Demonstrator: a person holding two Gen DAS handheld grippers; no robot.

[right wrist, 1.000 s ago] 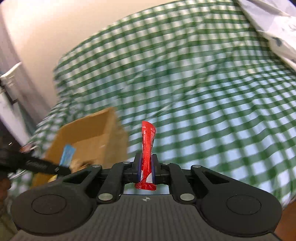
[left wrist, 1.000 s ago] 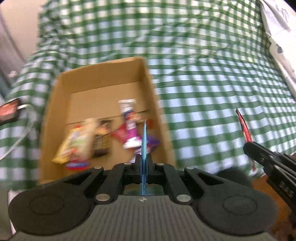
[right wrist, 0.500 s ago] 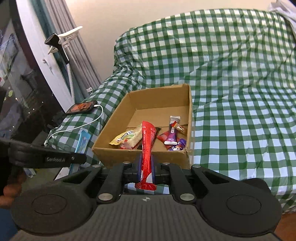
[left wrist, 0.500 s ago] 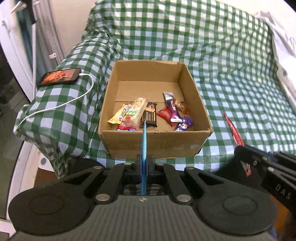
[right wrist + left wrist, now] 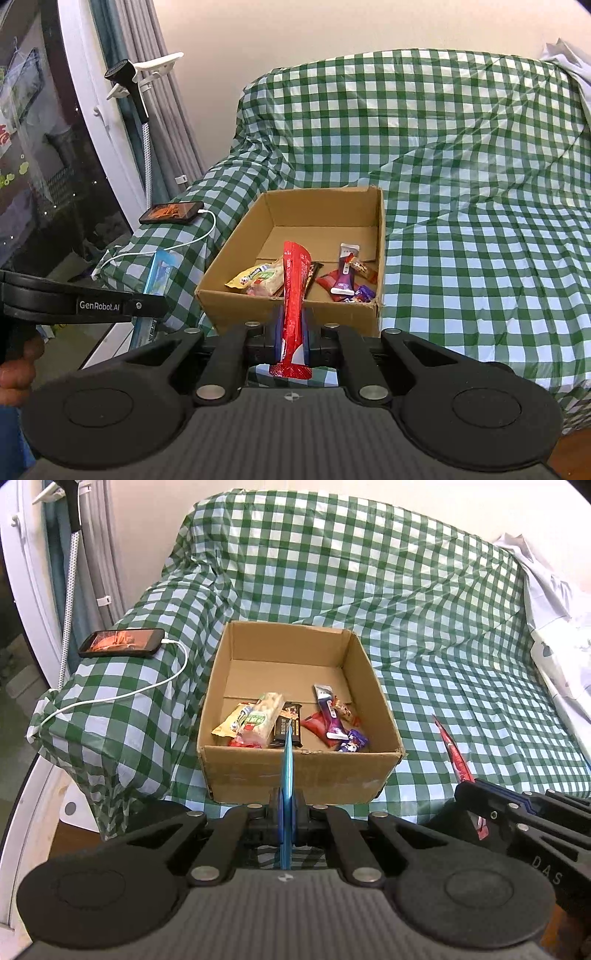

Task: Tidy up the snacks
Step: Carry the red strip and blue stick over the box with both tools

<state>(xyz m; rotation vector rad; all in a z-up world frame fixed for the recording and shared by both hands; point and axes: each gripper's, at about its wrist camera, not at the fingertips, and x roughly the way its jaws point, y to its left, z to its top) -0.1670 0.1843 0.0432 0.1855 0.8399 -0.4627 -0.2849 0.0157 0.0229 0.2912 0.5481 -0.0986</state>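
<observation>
An open cardboard box [image 5: 295,773] [image 5: 288,314] sits on the sofa's green-checked cover, with several wrapped snacks [image 5: 258,720] [image 5: 343,277] lying on its floor. My left gripper [image 5: 287,808] is shut on a thin blue packet [image 5: 287,775], seen edge-on, just in front of the box's near wall. In the right wrist view that blue packet [image 5: 159,275] shows flat, to the left of the box. My right gripper [image 5: 293,332] is shut on a long red snack stick [image 5: 295,295] that stands upright before the box; the same red stick [image 5: 456,757] appears at the right of the left wrist view.
A phone [image 5: 122,642] [image 5: 171,213] with a white charging cable [image 5: 110,698] lies on the sofa arm left of the box. White cloth [image 5: 554,609] is bunched at the far right. Curtains and a white door frame [image 5: 92,110] stand at the left. A hand [image 5: 14,365] holds the left gripper.
Both grippers have pulled back and risen from close over the box and sofa seat, so the whole box and sofa arm now show. Each packet has stayed in its jaws.
</observation>
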